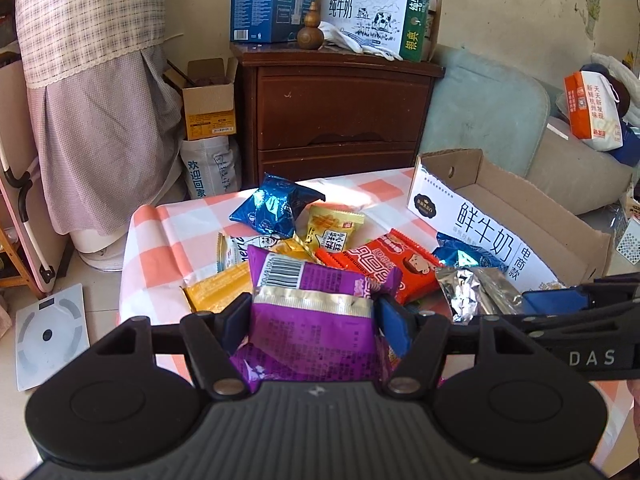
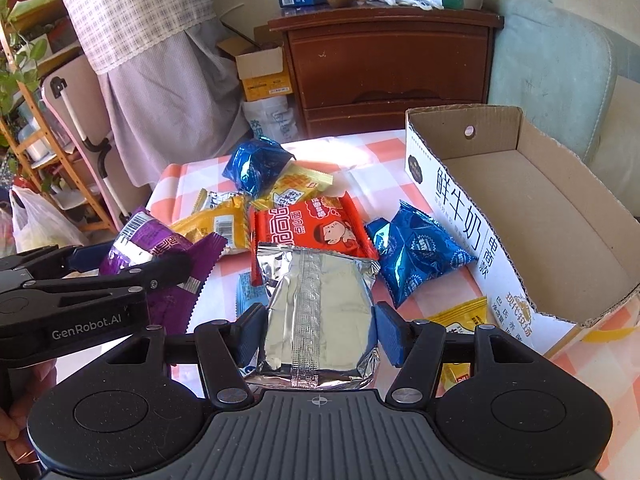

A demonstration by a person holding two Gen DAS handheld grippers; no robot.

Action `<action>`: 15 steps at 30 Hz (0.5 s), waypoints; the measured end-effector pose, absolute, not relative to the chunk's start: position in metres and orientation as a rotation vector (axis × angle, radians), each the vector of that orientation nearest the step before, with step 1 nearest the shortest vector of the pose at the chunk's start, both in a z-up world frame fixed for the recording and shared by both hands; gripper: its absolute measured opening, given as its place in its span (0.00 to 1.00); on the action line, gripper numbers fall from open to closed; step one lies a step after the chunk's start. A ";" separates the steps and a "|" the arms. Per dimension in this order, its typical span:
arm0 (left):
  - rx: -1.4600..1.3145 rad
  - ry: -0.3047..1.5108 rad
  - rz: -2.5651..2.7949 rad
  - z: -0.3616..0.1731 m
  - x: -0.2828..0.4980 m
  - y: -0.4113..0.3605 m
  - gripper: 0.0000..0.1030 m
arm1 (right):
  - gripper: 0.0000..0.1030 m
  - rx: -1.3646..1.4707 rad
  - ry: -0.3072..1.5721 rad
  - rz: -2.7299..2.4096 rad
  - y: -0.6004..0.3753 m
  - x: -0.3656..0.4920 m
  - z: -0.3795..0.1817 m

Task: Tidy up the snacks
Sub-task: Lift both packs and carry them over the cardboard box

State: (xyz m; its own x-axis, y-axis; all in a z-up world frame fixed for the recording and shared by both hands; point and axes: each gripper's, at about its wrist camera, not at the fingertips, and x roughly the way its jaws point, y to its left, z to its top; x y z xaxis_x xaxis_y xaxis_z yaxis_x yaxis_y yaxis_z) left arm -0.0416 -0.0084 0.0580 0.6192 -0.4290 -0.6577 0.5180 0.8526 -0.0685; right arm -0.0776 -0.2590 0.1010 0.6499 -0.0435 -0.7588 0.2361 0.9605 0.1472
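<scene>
My left gripper (image 1: pixel 310 314) is shut on a purple snack packet (image 1: pixel 316 332), held just above the pile. My right gripper (image 2: pixel 318 328) is shut on a silver foil packet (image 2: pixel 320 312), seam side up; that packet (image 1: pixel 476 292) also shows in the left wrist view beside the right gripper's blue pads. In the right wrist view the purple packet (image 2: pixel 160 248) shows in the left gripper at the left. On the checked tablecloth (image 2: pixel 360 152) lie a red packet (image 2: pixel 312 224), blue foil packets (image 2: pixel 416 252) (image 2: pixel 256 164) and yellow packets (image 2: pixel 296 188). An open cardboard box (image 2: pixel 532 216) stands at the right.
A dark wooden cabinet (image 1: pixel 340 112) with milk cartons on top stands behind the table. A pale sofa (image 1: pixel 484 108) is at the back right, a covered appliance (image 1: pixel 96 80) at the left, a scale (image 1: pixel 48 336) on the floor. A person's fingers (image 2: pixel 24 420) show at the left edge.
</scene>
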 end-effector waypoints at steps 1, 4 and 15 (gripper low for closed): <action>0.133 0.717 -0.550 0.060 -0.041 -0.010 0.64 | 0.57 0.245 0.841 -0.161 -0.260 -0.078 0.103; 0.139 0.696 -0.559 0.067 -0.039 -0.016 0.64 | 0.57 0.245 0.801 -0.166 -0.267 -0.080 0.112; 0.142 0.660 -0.599 0.079 -0.024 -0.058 0.64 | 0.57 0.249 0.717 -0.292 -0.316 -0.084 0.131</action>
